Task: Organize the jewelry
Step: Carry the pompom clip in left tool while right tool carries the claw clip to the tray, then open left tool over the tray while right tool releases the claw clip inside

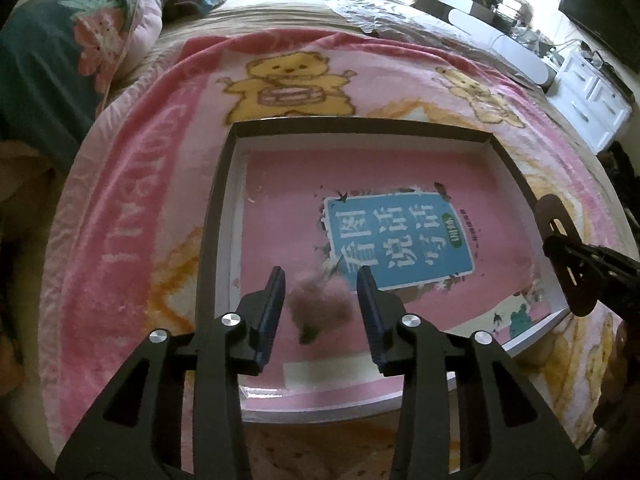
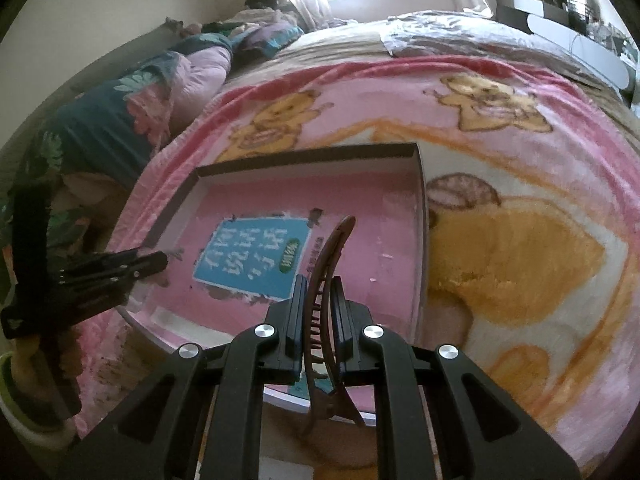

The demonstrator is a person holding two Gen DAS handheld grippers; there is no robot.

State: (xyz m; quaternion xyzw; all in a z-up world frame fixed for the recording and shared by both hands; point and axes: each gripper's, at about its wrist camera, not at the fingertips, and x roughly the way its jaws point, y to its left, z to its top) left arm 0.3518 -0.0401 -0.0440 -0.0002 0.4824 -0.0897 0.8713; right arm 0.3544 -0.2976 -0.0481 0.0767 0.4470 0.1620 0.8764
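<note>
A: State the right gripper (image 2: 316,300) condition.
B: Its jaws are clamped on a brown hair clip (image 2: 326,276), held upright above the shallow box (image 2: 420,200) lined in pink.
A: And the left gripper (image 1: 320,304)?
B: Jaws apart, gripping nothing, poised over a blurred brownish fuzzy item (image 1: 320,308) inside the box, which rests on the pink blanket (image 1: 132,200).

bed (image 1: 280,12) | spread with pink bear-print blanket (image 1: 132,168) | shallow dark-rimmed box (image 1: 224,184) with pink book resting on blanket | floral quilt (image 1: 44,60) bunched along far-left side
</note>
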